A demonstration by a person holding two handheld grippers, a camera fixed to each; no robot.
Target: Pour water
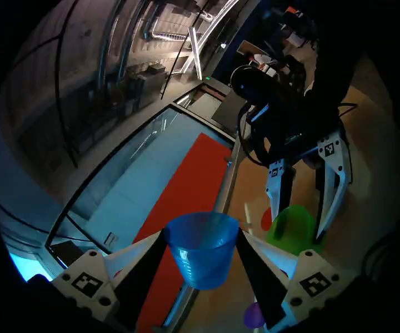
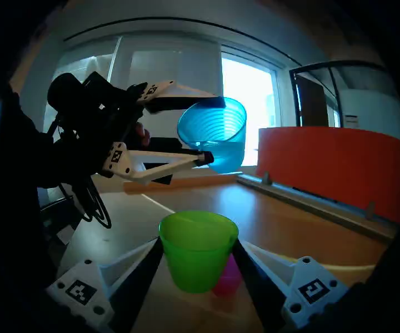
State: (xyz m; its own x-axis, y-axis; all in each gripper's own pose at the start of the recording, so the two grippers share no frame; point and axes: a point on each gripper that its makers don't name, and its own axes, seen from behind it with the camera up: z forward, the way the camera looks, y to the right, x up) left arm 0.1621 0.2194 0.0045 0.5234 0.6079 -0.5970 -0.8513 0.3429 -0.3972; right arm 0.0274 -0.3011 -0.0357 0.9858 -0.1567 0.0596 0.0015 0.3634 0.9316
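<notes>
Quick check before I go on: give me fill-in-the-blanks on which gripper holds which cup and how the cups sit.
1. The left gripper is shut on a cup coloured ___.
2. The right gripper is shut on a cup coloured ___.
3. In the right gripper view, the blue cup is tipped and hangs ___ than the upright green cup.

Missing words: blue; green; higher.

The blue cup (image 2: 214,133) (see-through, ridged) tips sideways, upper middle of the right gripper view. The green cup (image 2: 198,250) stands upright, bottom middle.
</notes>
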